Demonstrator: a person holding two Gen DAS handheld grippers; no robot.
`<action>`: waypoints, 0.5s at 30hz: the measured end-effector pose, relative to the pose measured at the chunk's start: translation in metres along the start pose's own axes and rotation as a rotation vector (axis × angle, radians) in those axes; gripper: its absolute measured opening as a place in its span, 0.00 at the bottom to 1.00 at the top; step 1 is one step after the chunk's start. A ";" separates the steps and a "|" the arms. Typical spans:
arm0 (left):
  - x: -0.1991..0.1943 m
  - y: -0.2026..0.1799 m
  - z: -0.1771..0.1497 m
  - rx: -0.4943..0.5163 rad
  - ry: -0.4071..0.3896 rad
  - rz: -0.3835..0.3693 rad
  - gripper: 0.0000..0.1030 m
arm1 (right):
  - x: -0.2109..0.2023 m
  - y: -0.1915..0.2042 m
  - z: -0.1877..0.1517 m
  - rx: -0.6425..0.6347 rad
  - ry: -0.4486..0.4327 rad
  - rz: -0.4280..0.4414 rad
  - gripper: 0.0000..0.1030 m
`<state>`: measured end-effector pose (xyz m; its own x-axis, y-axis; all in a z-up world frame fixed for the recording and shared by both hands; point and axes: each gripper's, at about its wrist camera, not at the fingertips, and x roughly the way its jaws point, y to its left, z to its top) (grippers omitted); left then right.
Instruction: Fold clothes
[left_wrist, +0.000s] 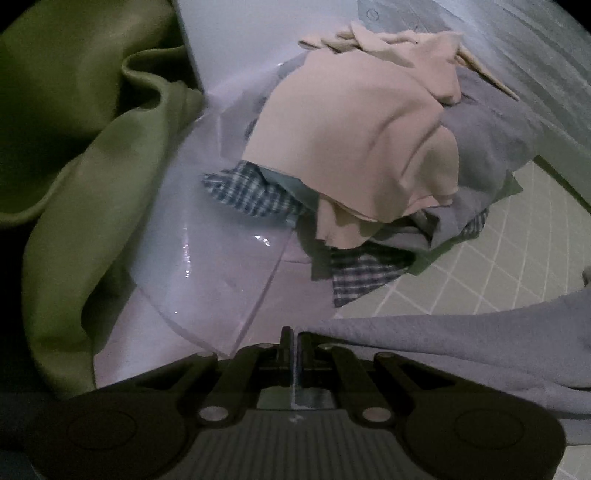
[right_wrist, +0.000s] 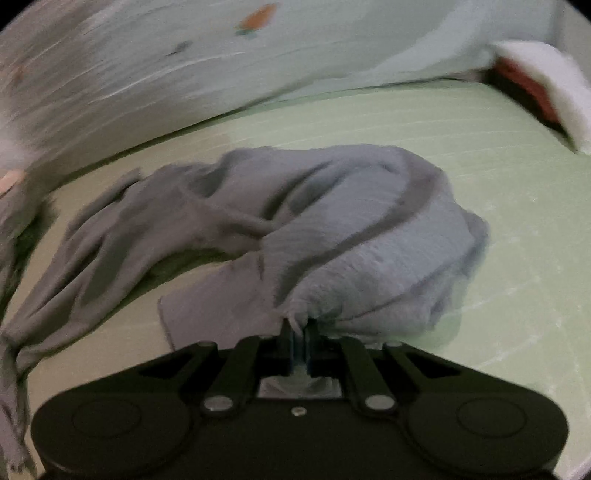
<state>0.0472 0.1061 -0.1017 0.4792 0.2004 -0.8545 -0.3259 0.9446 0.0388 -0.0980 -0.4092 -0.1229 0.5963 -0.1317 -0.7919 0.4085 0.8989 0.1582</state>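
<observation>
Both grippers, left gripper (left_wrist: 293, 334) and right gripper (right_wrist: 297, 325), are clamped tight on the grey garment (right_wrist: 332, 236), which looks soft, light and floppy, best held at its edges.

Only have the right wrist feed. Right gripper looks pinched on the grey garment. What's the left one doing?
Observer: The left gripper is shut too, with an edge of the same grey garment at its fingertips.
Operator: Anything else waiting to be folded?
Observer: Yes, a pile ahead of the left gripper, with a beige garment on top.
Operator: What's under it?
Observer: A blue checked piece pokes out from the pile's near side.
Operator: Anything off to the left?
Observer: An olive green cloth hangs rumpled at that side.
</observation>
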 end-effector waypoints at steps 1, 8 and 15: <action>-0.003 -0.001 -0.001 -0.004 -0.007 -0.005 0.02 | -0.002 0.006 0.001 -0.040 -0.007 0.011 0.06; -0.030 -0.051 -0.010 -0.008 -0.061 -0.065 0.02 | -0.029 -0.013 0.026 -0.121 -0.109 0.022 0.06; -0.067 -0.128 -0.016 -0.040 -0.117 -0.144 0.02 | -0.056 -0.157 0.072 0.037 -0.229 -0.518 0.05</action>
<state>0.0434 -0.0327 -0.0575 0.6138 0.0952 -0.7837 -0.2781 0.9551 -0.1018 -0.1456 -0.5730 -0.0610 0.4450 -0.6426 -0.6238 0.7091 0.6782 -0.1928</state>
